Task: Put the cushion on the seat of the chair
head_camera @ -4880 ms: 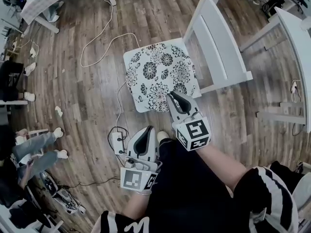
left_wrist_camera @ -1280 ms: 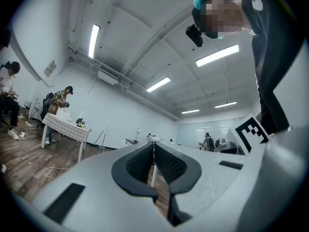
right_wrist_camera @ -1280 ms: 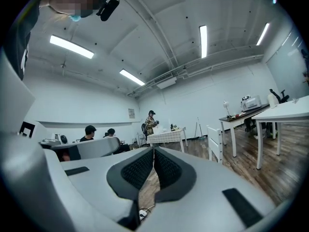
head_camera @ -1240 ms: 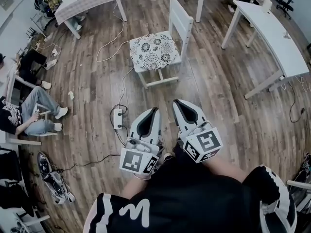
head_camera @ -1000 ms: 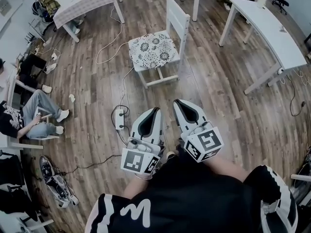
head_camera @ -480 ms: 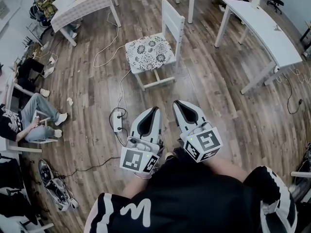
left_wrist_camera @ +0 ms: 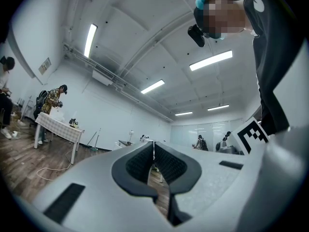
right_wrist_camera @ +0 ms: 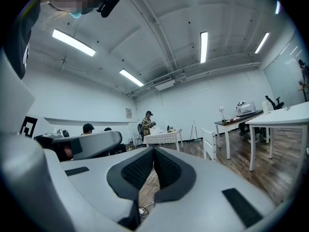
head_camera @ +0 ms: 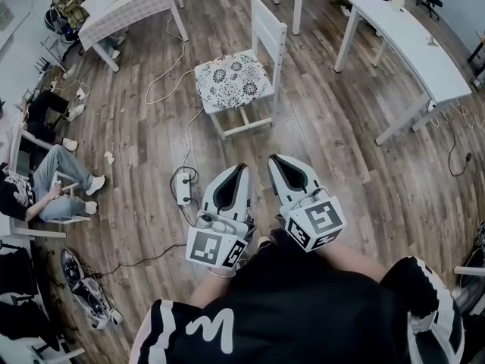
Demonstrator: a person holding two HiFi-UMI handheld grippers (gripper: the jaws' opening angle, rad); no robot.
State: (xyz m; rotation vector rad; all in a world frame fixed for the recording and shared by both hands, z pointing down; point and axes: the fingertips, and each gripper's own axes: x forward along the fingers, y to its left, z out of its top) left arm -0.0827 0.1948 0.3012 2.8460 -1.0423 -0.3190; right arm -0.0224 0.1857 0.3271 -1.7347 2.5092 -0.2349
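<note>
A black-and-white flowered cushion (head_camera: 232, 80) lies flat on the seat of a white wooden chair (head_camera: 267, 32), well ahead of me on the wood floor. The chair (right_wrist_camera: 210, 142) also shows small in the right gripper view. My left gripper (head_camera: 241, 168) and right gripper (head_camera: 274, 160) are held side by side close to my body, far from the chair. Both are shut with nothing between the jaws. In the left gripper view the gripper (left_wrist_camera: 153, 146) points level across the room, as does the right gripper (right_wrist_camera: 153, 152) in its own view.
A white power strip (head_camera: 183, 186) with cables lies on the floor just left of the grippers. White tables (head_camera: 409, 38) stand at the right and a cloth-covered table (head_camera: 129, 6) at the top left. People sit at the left edge (head_camera: 38, 184).
4.9 s ago the right gripper was at the cushion's near edge. Since then I have backed away, the chair has receded, and both grippers sit shut near my body. Little has changed in the last second.
</note>
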